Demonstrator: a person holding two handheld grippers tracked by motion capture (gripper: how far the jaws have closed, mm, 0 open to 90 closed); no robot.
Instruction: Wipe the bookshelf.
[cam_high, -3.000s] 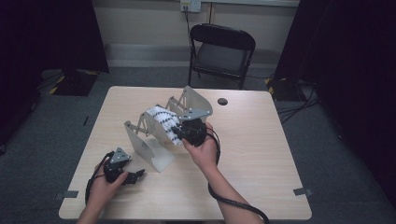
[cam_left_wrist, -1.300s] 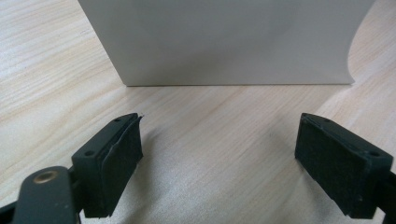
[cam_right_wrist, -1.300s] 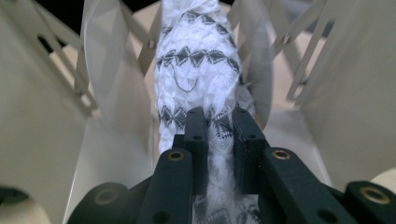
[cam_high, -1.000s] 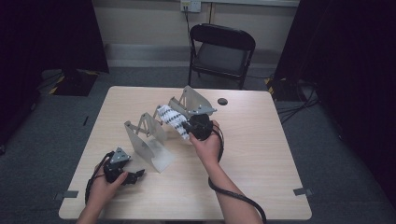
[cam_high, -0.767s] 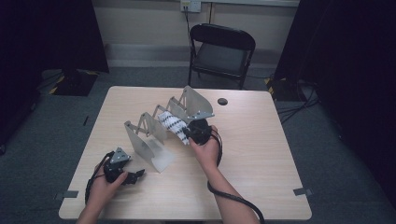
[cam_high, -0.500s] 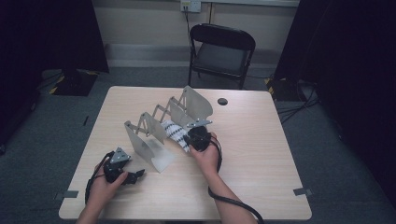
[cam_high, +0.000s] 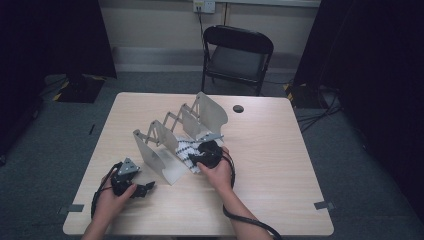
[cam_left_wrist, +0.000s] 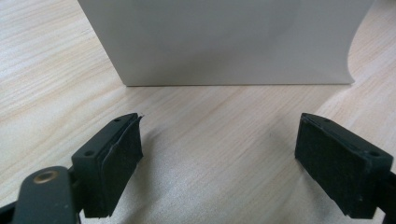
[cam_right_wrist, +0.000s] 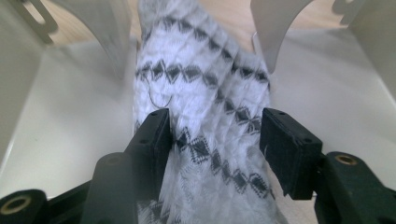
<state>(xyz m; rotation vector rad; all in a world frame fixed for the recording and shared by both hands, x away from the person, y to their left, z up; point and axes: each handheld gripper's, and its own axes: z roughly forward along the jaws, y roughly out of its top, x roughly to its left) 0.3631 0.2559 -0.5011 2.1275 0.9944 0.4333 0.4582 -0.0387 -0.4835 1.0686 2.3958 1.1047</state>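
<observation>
Two sets of tongs over a pale wood-grain counter (cam_high: 280, 165), both hand-held, so going big to small.

On the counter sits a white metal accordion-style rack (cam_high: 175, 135) with upright divider plates joined by scissor links, running diagonally from near-left to far-right. Behind the counter there's a black folding chair (cam_high: 237, 55), and a small dark round disc (cam_high: 238, 108) lies on the far part of the counter, well apart from the rack.

Main item: a white knitted cloth with a black diamond pattern (cam_right_wrist: 205, 93), lying in a slot between two of the rack's plates and spilling out at the near end onto the counter (cam_high: 186, 150).

Right tongs (cam_right_wrist: 215, 140) are pointed into that slot, right over the cloth. Their jaws have just been opening, and now they stand apart with the cloth between them; the left pad is touching the knit, the right pad looks clear of it, so no real clamp.

Left tongs (cam_left_wrist: 219, 154) sit low on the counter, near the rack's nearest plate, jaws wide apart with bare wood between them. From the high view they're at the near-left corner (cam_high: 131, 181).
</observation>
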